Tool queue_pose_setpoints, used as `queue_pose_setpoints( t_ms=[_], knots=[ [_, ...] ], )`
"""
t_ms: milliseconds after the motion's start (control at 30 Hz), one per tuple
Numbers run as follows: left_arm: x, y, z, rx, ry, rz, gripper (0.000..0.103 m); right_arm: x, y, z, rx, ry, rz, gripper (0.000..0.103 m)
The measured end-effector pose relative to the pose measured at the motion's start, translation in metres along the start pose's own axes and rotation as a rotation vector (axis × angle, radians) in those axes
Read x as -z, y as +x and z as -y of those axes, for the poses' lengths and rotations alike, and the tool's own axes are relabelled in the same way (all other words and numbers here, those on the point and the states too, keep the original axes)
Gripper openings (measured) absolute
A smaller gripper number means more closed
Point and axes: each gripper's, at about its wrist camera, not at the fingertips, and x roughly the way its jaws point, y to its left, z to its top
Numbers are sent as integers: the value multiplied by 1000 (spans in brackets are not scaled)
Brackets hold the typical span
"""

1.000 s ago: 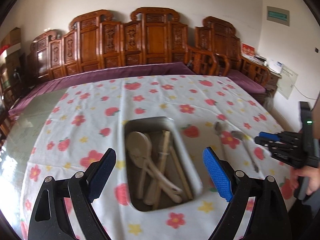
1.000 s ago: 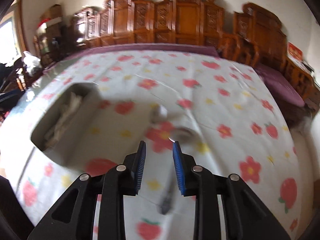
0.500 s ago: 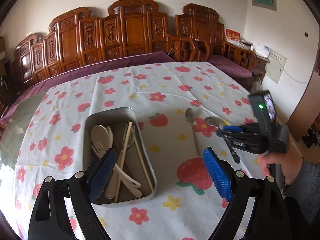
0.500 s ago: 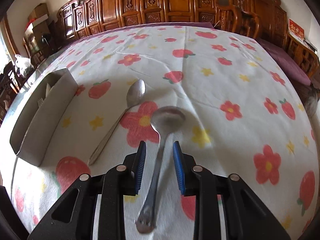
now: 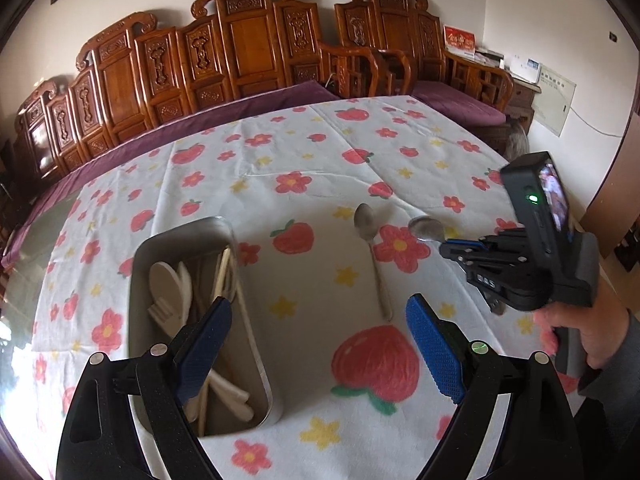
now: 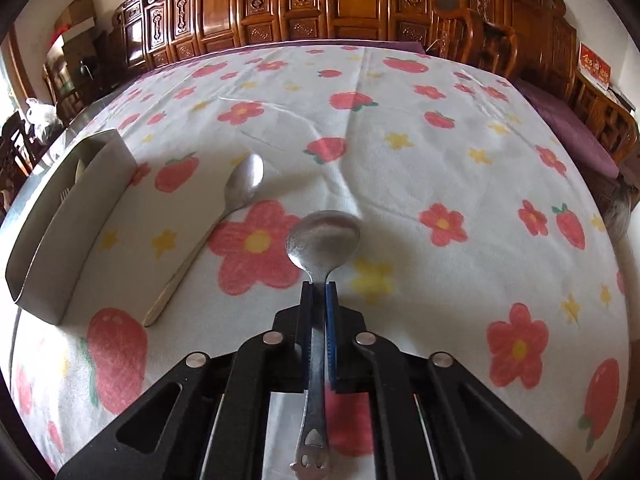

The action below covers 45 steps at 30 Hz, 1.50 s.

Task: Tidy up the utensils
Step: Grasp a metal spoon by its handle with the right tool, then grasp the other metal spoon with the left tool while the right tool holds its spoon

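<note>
Half a second ago the right gripper (image 6: 319,292) straddled the round-bowled metal spoon (image 6: 322,236) with its jaws apart; now they are pinched on its neck, bowl forward at frame centre, possibly just off the flowered tablecloth (image 6: 440,152). A second spoon (image 6: 244,184) lies to its left. At left edge sits the metal tray (image 5: 256,360) of pale utensils, the likely destination. The left gripper (image 5: 320,344) hangs spread wide, holding nothing.

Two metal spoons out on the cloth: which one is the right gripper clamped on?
The round-bowled spoon: the right gripper is shut on its handle. The oval-bowled spoon lies free on the tablecloth, nearer the metal tray.
</note>
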Motion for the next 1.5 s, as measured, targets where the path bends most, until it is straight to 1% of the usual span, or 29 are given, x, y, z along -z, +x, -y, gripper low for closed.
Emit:
queue_pose_setpoints(
  t_ms=[100, 233, 433, 500, 733, 800, 900, 1200, 1333, 1367, 1400, 1500],
  knots=[
    [-12, 18, 10, 8, 4, -18, 85, -1, -6, 17, -6, 28, 18, 7],
    [-28, 46, 27, 1, 24, -29, 85, -1, -14, 36, -35, 70, 42, 7],
    [-43, 91, 40, 4, 25, -73, 84, -4, -18, 47, -78, 98, 52, 7],
    [-47, 105, 42, -2, 28, -91, 76, -5, -18, 48, -87, 102, 43, 7],
    [-56, 147, 44, 11, 16, -163, 60, -5, -21, 43, -105, 86, 41, 7],
    [-58, 154, 45, 9, 11, -173, 56, -4, -21, 43, -106, 87, 40, 7],
    [-61, 161, 47, 11, 5, -177, 53, -4, -21, 43, -108, 89, 39, 7],
    [-63, 168, 50, -1, -7, -176, 48, -3, -21, 41, -107, 85, 42, 7],
    [-62, 170, 47, 17, -24, -180, 44, -3, -20, 41, -106, 87, 42, 7],
    [-62, 171, 46, 20, -27, -181, 42, -3, -20, 41, -106, 86, 41, 7],
    [-62, 171, 46, 23, -31, -182, 37, -3, -20, 41, -106, 85, 42, 7],
    [-62, 170, 45, 22, -31, -181, 29, -3, -20, 41, -108, 83, 44, 7]
  ],
)
